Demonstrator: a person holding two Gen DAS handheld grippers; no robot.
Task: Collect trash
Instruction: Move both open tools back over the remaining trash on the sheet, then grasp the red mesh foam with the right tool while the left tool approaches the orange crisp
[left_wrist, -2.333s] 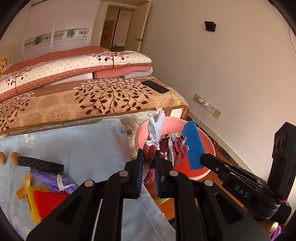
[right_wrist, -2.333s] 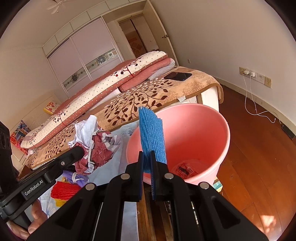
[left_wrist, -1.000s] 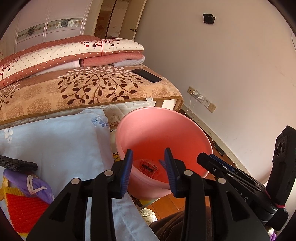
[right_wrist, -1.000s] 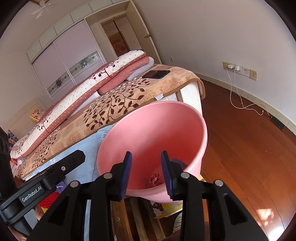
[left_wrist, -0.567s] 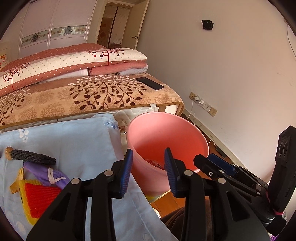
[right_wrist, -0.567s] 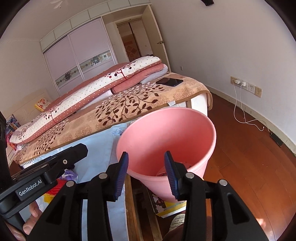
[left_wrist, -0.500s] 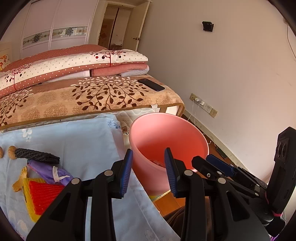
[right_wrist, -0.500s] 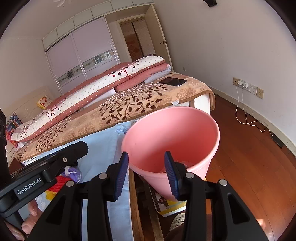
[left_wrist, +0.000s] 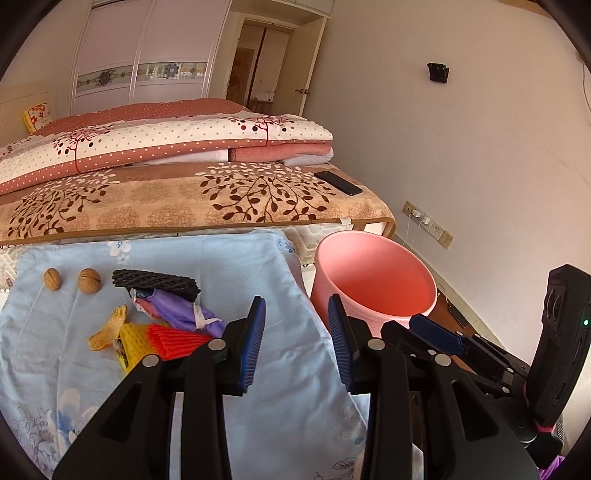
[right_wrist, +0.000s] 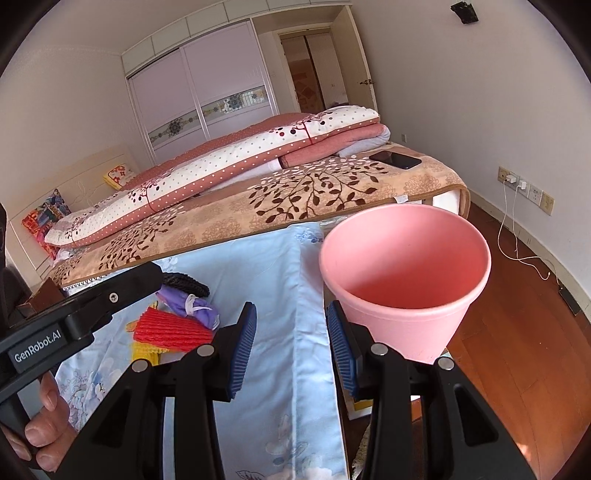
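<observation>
Left wrist view hides much from you: the bin's (left_wrist: 373, 280) floor is out of sight behind its near wall, so whatever lies inside cannot be made out, and your own tong arms cover the near edge of the blue cloth (left_wrist: 221, 266). The yellow mesh (left_wrist: 133, 341) is partly tucked under the red mesh (left_wrist: 173, 339), and the peel (left_wrist: 107, 328) beside them is too small to identify surely. In the right wrist view your left tong's arm covers most of the black mesh roll (right_wrist: 184, 282), and only fingertips (right_wrist: 42, 439) of your hand show at the lower left.

Your left gripper (left_wrist: 297, 343) stands with jaws apart, nothing between the blue pads, hovering over the cloth's right edge. Your right gripper (right_wrist: 291, 349) is likewise parted and empty; its jaws have just been opening, and its right pad sits just before the bin's wall without clear contact.

The trash lies on the cloth left of the bin, well apart from both tongs. In the left view, the black mesh roll's (left_wrist: 155, 282) long axis runs left to right, tilted slightly down to the right. The purple wrapper (left_wrist: 181, 308) runs from upper left to lower right, and the red mesh runs nearly level. Two walnuts (left_wrist: 70, 279) sit left of the roll. The bin stands upright off the cloth's right edge, mouth up.
</observation>
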